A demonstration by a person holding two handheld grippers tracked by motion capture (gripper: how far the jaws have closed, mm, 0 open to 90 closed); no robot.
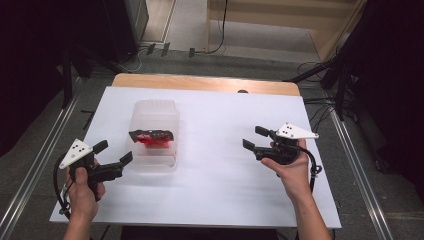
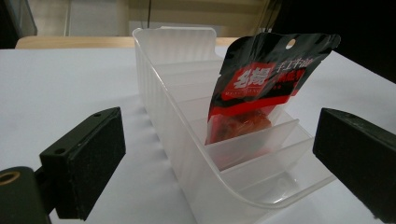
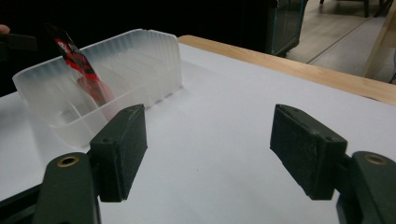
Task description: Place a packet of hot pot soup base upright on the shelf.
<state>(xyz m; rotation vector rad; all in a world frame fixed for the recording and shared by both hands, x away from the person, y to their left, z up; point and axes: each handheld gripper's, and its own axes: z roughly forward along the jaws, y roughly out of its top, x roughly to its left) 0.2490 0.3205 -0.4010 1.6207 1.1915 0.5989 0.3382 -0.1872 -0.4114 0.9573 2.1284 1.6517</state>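
1. Inside the clear plastic bin (image 1: 155,135), in a slot toward its near end, a red and black snack packet (image 1: 151,136) stands on edge between two dividers, leaning a little, its top rising above the bin's rim.
2. Seen in the left gripper view, the packet (image 2: 261,88) has a hang hole at its top and its printed face turned toward that gripper; its long axis runs up and down, and its flat width lies across the bin.
3. That bin is long and narrow, its long axis running away from the person, and it rests on a white table top (image 1: 220,165).
4. Just to the left of the bin's near end, the left gripper (image 1: 114,154) hovers with its jaws spread wide and empty, pointing at the bin; the packet lies ahead of it and slightly to its right.
5. Well to the right of the bin, the right gripper (image 1: 255,137) is also wide open and holds nothing, aimed back toward the bin.
6. Judging by this, the left gripper is much nearer the packet and better placed to reach it.
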